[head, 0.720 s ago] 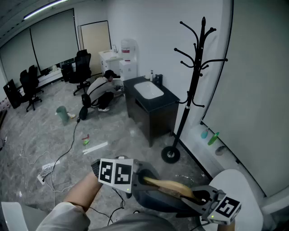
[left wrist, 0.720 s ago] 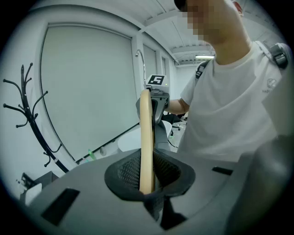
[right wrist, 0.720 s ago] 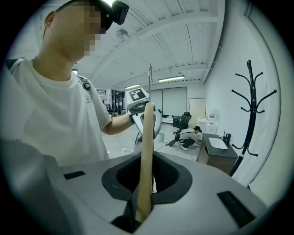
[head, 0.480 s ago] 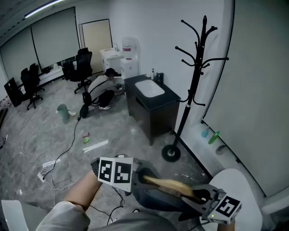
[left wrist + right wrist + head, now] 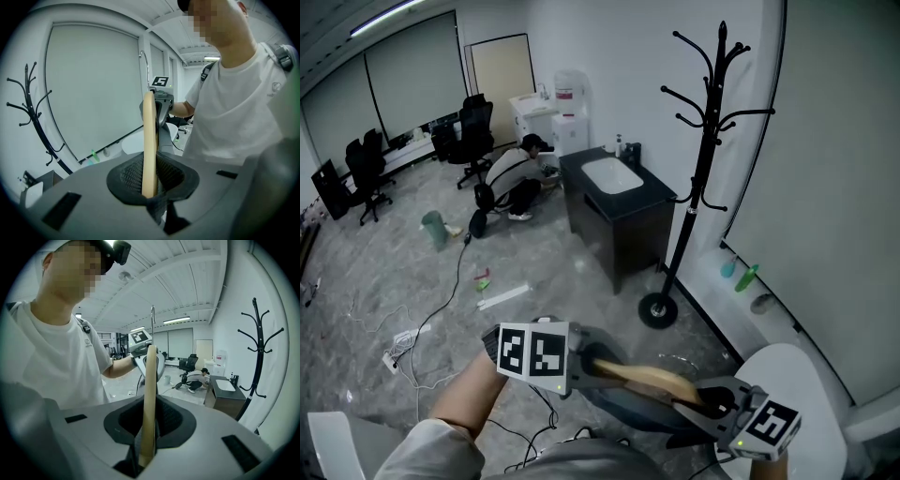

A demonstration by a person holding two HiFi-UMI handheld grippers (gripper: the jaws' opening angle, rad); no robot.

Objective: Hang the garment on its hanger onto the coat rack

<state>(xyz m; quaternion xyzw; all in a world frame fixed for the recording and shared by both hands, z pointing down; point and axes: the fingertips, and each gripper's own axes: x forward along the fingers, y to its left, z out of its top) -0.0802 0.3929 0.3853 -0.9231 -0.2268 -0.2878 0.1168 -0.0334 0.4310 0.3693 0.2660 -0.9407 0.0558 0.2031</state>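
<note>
A pale wooden hanger (image 5: 642,377) with a metal hook (image 5: 152,317) lies level between my two grippers, low in the head view. My left gripper (image 5: 150,191) is shut on one end of the hanger (image 5: 149,140). The right gripper (image 5: 146,458) is shut on the other end of the hanger (image 5: 150,399). A dark grey mass (image 5: 628,411) lies under the bar; I cannot tell whether it is garment or gripper body. The black coat rack (image 5: 703,159) stands empty against the white wall, well ahead and to the right.
A black cabinet with a white basin (image 5: 623,202) stands just left of the rack's round base (image 5: 657,309). A person (image 5: 514,178) crouches on the floor behind it. Cables (image 5: 441,309) trail across the floor. A white round seat (image 5: 797,394) is near my right gripper.
Both grippers and the hanger have risen slightly and drifted a little left. The head view has shifted a bit; both grips stay the same.
</note>
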